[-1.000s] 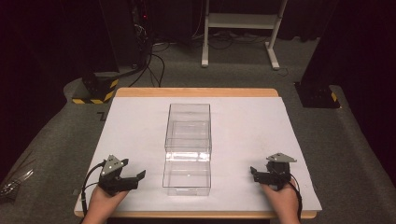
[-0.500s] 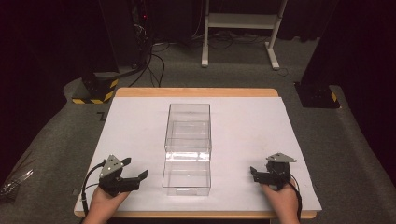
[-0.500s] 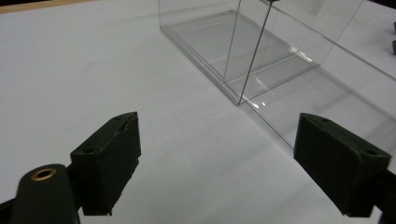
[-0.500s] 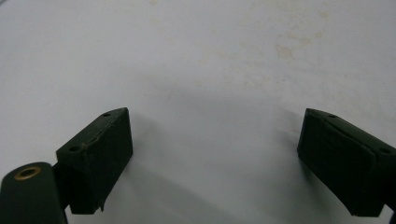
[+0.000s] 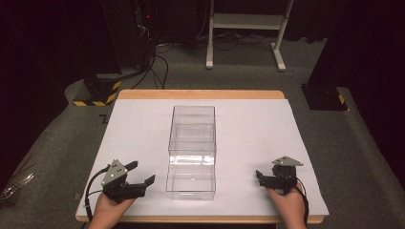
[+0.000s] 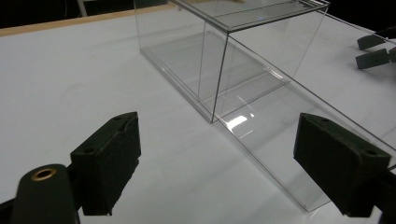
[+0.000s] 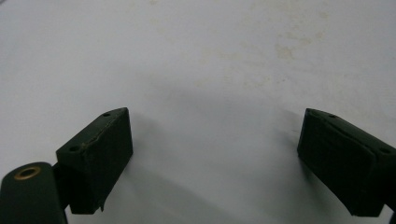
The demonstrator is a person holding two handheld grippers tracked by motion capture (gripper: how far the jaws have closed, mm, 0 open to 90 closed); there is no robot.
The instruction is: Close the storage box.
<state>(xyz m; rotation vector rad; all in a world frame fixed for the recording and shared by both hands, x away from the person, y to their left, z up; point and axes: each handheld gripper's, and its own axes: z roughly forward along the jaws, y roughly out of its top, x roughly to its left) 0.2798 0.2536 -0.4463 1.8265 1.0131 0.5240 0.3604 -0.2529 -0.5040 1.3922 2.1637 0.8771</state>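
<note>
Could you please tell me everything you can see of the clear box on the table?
The clear box looks like colourless, glossy plastic, long and rectangular, in two sections end to end, the far one taller. It appears empty. It rests flat on the white table cover, lengthwise away from the person, midway between the left tongs and right tongs, which do not touch it.

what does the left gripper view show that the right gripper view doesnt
Left gripper view: the clear box, seen close between the left hand-held gripper, whose jaws stand wide apart, plus the other hand-held gripper's jaw tips at the far right edge. Right gripper view: the right hand-held gripper, jaws apart, over faint yellowish stains. Both: open black jaws above the white table surface.
</note>
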